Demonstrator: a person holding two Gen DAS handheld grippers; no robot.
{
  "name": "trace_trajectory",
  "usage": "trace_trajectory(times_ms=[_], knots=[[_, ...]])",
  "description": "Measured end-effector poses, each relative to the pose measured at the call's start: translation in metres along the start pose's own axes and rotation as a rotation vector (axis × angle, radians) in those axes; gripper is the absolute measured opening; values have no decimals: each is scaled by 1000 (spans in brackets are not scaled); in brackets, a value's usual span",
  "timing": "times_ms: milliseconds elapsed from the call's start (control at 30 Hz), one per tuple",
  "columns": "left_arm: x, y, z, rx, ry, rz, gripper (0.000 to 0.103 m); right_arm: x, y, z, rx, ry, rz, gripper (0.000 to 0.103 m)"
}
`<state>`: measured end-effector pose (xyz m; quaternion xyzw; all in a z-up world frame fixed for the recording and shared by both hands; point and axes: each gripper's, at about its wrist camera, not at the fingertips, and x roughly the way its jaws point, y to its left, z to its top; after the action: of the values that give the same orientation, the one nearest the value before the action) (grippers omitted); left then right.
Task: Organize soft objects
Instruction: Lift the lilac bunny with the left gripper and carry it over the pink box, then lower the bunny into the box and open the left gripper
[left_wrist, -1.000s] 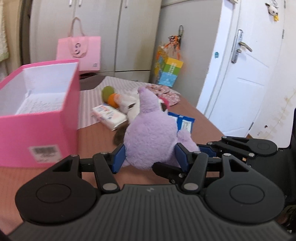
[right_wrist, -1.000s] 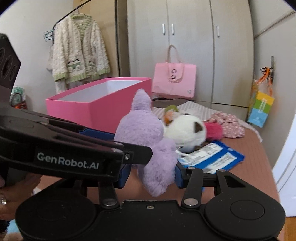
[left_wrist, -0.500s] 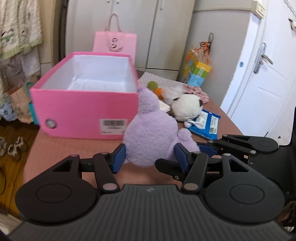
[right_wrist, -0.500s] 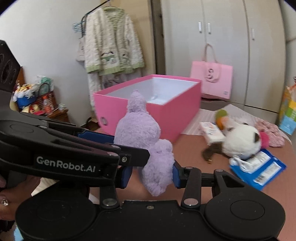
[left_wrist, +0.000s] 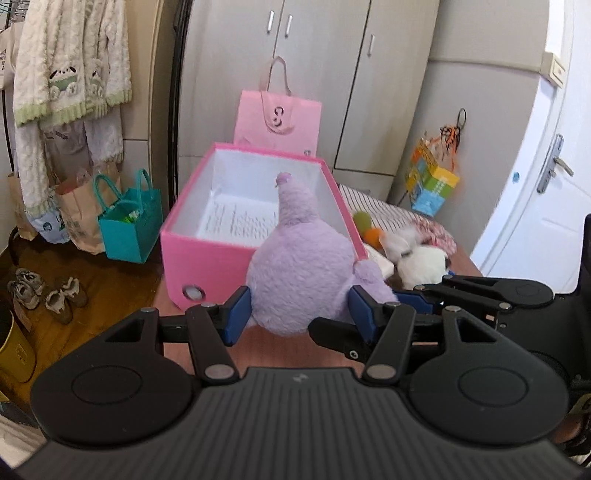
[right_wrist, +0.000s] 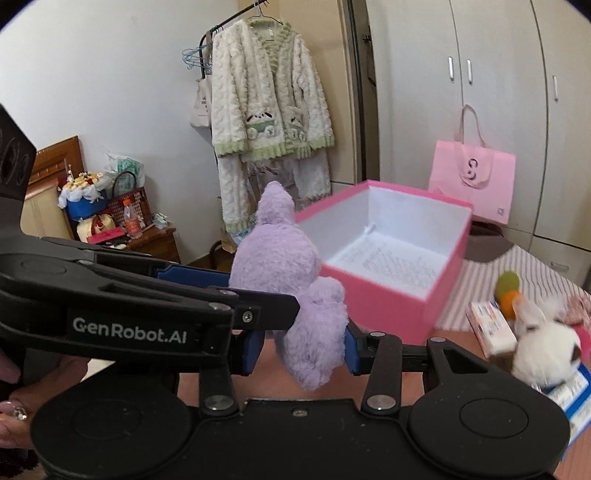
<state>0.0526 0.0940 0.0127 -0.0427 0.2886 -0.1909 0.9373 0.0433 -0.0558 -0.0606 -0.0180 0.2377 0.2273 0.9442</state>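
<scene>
**Purple plush carried two-handed toward the pink box**

Left wrist view: the purple plush toy (left_wrist: 299, 273) is seen pinched at its round body between the blue fingers (left_wrist: 236, 314) of the left gripper (left_wrist: 297, 312). It is held clear of the desk (left_wrist: 266, 350), just in front of the near wall of the open pink box (left_wrist: 207, 266), with its ear overlapping the white interior. The right gripper (left_wrist: 413, 295) is seen reaching in from the side away from the box's round hole, at the toy's smaller limb. The double hold is judged to be used because the soft body would sag or twist under one pinch.

Right wrist view: the plush's lower limb (right_wrist: 314, 343) is clamped between the right gripper's fingers (right_wrist: 352, 350), and the left gripper's arm (right_wrist: 147, 295) is seen crossing in front. The box lies beyond and beside the toy, empty apart from a printed sheet (right_wrist: 399, 258), so room for the toy is available. A white plush (right_wrist: 543, 350), a small packet (right_wrist: 491, 325) and a blue pack (right_wrist: 572, 402) are left on the desk on the box's far side from the clothes rack, presumably awaiting sorting.
</scene>
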Motion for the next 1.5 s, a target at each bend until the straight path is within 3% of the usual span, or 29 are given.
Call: trace_trajectory(times_ms=[333, 467, 733, 1133, 1433, 1500], knots=[[41, 20, 64, 3, -26, -14, 57, 33, -26, 52, 41, -28, -6, 49], [72, 27, 86, -13, -13, -16, 57, 61, -60, 75, 107, 23, 80, 49], [155, 48, 121, -148, 84, -46, 57, 116, -110, 101, 89, 72, 45, 49], [246, 80, 131, -326, 232, -24, 56, 200, -150, 121, -7, 252, 9, 49], [274, 91, 130, -395, 298, -50, 53, 231, -150, 127, -118, 330, -48, 49], [275, 93, 128, -406, 299, -42, 53, 235, -149, 127, -151, 336, -96, 49]])
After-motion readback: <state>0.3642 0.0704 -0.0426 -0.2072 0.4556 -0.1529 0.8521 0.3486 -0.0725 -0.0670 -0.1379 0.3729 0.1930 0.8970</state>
